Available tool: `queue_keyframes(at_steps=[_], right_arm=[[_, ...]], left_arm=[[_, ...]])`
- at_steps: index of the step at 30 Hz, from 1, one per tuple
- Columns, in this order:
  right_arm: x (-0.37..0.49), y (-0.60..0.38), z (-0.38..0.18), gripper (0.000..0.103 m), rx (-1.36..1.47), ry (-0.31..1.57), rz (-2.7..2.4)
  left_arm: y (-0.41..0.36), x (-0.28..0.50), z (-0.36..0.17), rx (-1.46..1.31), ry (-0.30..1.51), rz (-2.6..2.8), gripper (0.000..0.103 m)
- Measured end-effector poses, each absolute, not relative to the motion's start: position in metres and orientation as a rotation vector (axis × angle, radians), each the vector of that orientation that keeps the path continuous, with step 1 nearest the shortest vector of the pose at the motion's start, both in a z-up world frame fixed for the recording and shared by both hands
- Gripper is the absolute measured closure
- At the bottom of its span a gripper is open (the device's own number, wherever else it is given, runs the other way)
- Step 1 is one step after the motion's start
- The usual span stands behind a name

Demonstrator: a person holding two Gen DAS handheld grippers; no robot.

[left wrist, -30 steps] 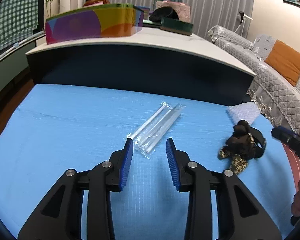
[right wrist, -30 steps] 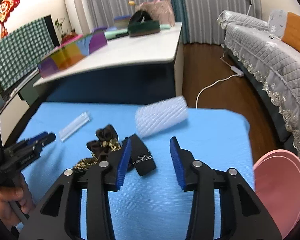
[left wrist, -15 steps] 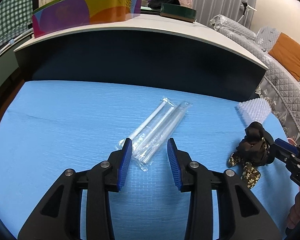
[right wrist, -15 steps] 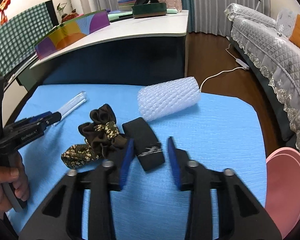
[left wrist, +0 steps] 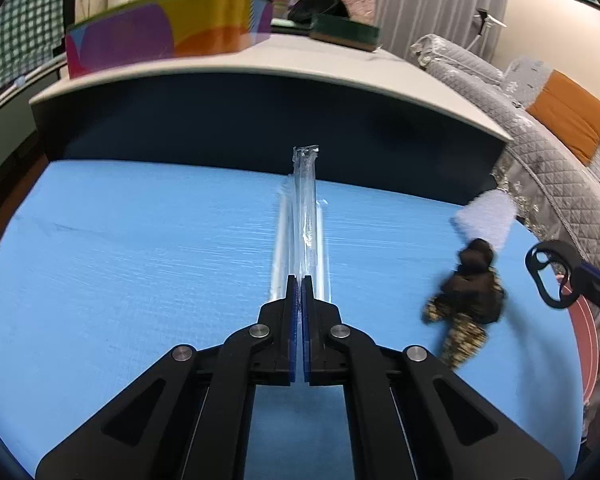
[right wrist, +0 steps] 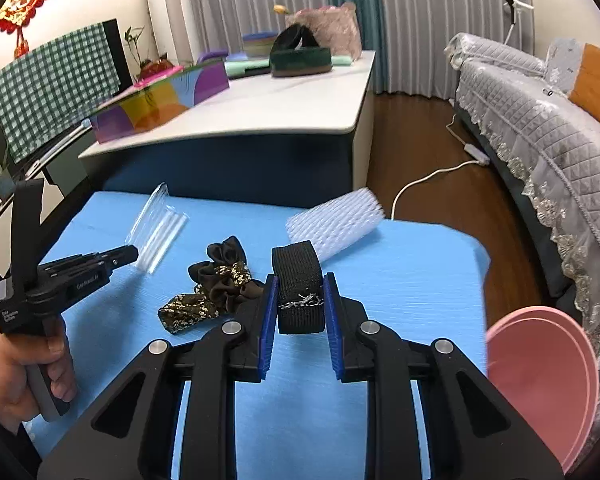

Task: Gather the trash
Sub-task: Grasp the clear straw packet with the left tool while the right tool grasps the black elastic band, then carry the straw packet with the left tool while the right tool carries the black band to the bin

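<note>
Left wrist view: the left tool (left wrist: 299, 280) has its blue pads pressed together on the near end of a clear straw packet (left wrist: 305, 216). The packet runs straight toward 12 o'clock and its far end lifts clear of the blue counter (left wrist: 140, 264).

At 3 o'clock from this tool lies a brown scrunchie (left wrist: 466, 300), blurred. A white bubble-wrap roll (left wrist: 486, 216) sits just beyond the scrunchie at its 1 o'clock. At the far right edge a black strap (left wrist: 550, 276) hangs as a loop off the counter.

Right wrist view: the right tool (right wrist: 299, 292) is closing, and its pads press both sides of the black strap (right wrist: 299, 288). The strap stands up between the pads. The scrunchie (right wrist: 212, 284) lies just beside the tool at its 9 o'clock. The bubble-wrap roll (right wrist: 336, 220) lies at 1 o'clock, just behind the strap.

At 10 o'clock the straw packet (right wrist: 156, 232) tilts up from the counter (right wrist: 400, 280). The left tool (right wrist: 134, 254), held in a hand (right wrist: 16, 376), grips its near end.

A pink bin (right wrist: 540, 380) stands at 3 o'clock, beside the counter's right edge. A white table (right wrist: 280, 108) with a coloured box (right wrist: 160, 100) stands behind the counter.
</note>
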State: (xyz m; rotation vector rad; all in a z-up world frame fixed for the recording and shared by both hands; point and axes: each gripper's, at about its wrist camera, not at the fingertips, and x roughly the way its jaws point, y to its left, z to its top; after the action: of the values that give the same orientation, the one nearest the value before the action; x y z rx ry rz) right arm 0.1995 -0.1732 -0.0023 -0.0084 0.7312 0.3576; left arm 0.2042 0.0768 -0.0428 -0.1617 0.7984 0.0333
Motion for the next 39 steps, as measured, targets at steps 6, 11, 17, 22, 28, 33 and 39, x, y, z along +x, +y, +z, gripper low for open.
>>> queue_keyframes(at_steps=[6,11,17,22,28,33,39], right_arm=[[0.179,-0.194,0.013,0.08,0.005,0.69,0.332],[0.162,-0.208,0.023,0.08,0.016,0.665,0.312],[0.146,-0.221,0.035,0.08,0.031,0.637,0.291],[0.13,-0.235,0.045,0.08,0.05,0.612,0.267],[0.115,-0.258,0.054,0.08,0.072,0.589,0.225],[0.107,-0.279,0.053,0.08,0.087,0.589,0.185],[0.103,-0.298,0.054,0.08,0.104,0.585,0.147]], left_arm=[[0.066,0.179,-0.022,-0.138,0.744,0.012,0.101],[0.06,0.16,-0.008,-0.129,0.712,-0.005,0.102],[0.053,0.137,0.008,-0.127,0.67,-0.031,0.102],[0.044,0.123,0.018,-0.124,0.645,-0.059,0.102],[0.024,0.11,0.025,-0.101,0.63,-0.096,0.102],[0.008,0.106,0.027,-0.085,0.624,-0.126,0.101],[-0.008,0.108,0.029,-0.073,0.617,-0.161,0.102]])
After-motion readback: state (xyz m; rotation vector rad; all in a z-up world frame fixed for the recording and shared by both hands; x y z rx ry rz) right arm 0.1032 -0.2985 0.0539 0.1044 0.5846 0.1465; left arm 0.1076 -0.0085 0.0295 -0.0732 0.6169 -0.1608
